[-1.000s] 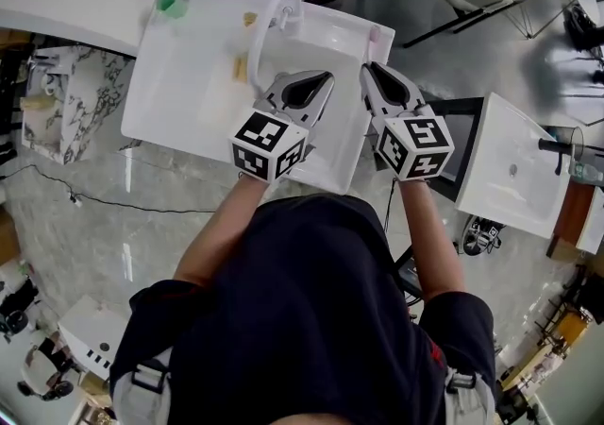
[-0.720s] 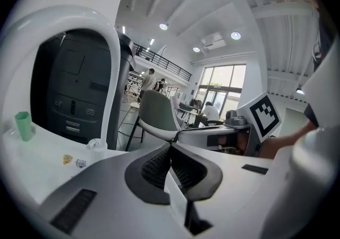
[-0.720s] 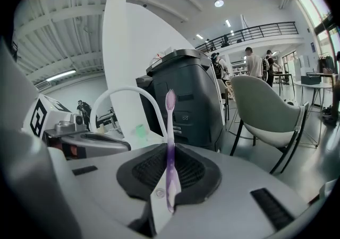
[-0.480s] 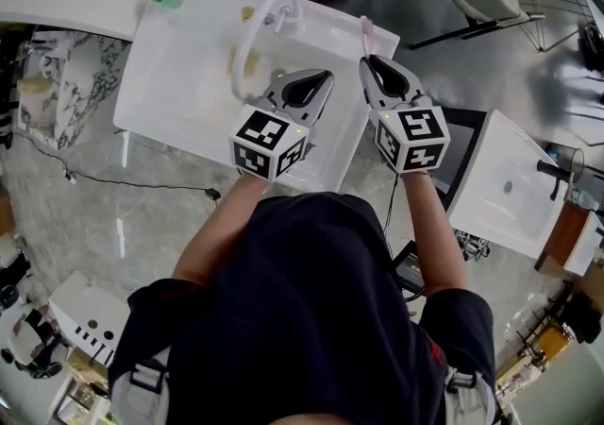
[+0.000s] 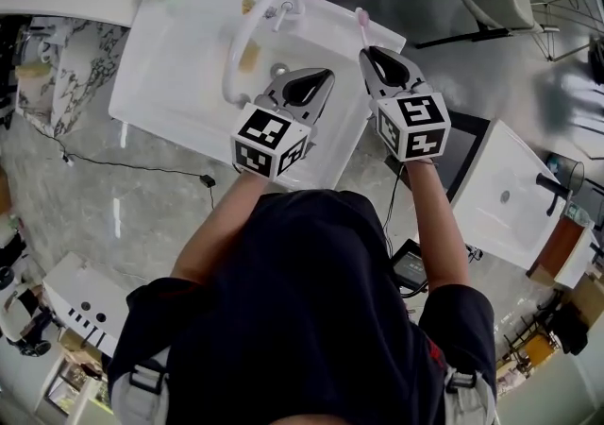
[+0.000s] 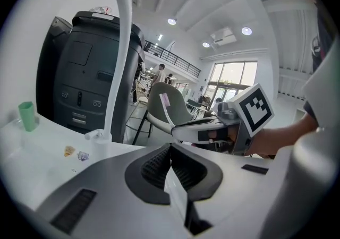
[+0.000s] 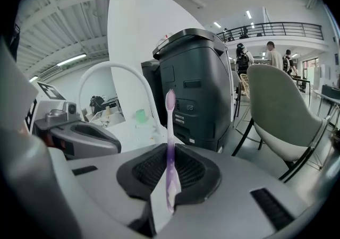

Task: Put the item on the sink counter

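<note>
1. Toothbrush (image 7: 170, 126) — slim lilac handle, pink bristled head — is pinched in the right hand-held gripper's (image 5: 371, 53) jaws, over the sink's (image 5: 179, 64) right rim.
2. Left hand-held gripper (image 5: 321, 76) hovers over the basin, jaws pressed together, empty.

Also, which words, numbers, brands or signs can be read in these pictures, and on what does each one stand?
No text can be read.
Marker cube of the left tongs and marker cube of the right tongs: black-and-white squares only, no letters.
Small stickers on the white sink counter: too small.
Dark grey printer: labels blurred.
Purple plastic toothbrush in the right tongs: no print visible.
</note>
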Demonstrator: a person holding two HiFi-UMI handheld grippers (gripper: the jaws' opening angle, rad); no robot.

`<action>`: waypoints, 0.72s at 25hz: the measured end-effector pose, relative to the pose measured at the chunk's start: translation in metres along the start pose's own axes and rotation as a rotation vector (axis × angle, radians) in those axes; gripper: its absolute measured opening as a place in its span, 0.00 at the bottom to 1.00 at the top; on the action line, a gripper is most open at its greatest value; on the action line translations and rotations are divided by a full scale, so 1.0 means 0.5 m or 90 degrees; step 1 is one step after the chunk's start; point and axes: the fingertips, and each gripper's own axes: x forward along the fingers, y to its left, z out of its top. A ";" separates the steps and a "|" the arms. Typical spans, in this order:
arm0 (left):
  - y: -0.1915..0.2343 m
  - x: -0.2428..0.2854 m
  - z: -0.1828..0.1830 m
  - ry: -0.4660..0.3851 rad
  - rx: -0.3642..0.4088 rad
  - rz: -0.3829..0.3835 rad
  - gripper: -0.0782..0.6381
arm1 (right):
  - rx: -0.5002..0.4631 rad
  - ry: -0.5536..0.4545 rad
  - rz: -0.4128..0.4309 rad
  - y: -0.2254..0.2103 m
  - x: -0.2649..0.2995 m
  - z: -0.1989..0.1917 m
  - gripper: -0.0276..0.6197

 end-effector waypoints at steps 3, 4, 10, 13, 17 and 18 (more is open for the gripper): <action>0.006 0.002 -0.009 0.005 -0.008 0.009 0.13 | -0.016 0.014 0.012 -0.002 0.022 -0.002 0.14; 0.008 0.003 -0.012 0.006 -0.011 0.012 0.13 | -0.021 0.019 0.017 -0.003 0.031 -0.003 0.14; 0.024 0.007 -0.024 0.013 -0.017 0.033 0.13 | -0.061 0.061 0.035 -0.013 0.089 -0.023 0.14; 0.032 0.007 -0.028 0.015 -0.023 0.040 0.13 | -0.072 0.086 0.041 -0.018 0.117 -0.036 0.14; 0.036 0.014 -0.030 0.019 -0.026 0.041 0.13 | -0.081 0.114 0.045 -0.022 0.142 -0.047 0.14; 0.036 0.017 -0.030 0.020 -0.024 0.039 0.13 | -0.086 0.121 0.046 -0.022 0.147 -0.049 0.14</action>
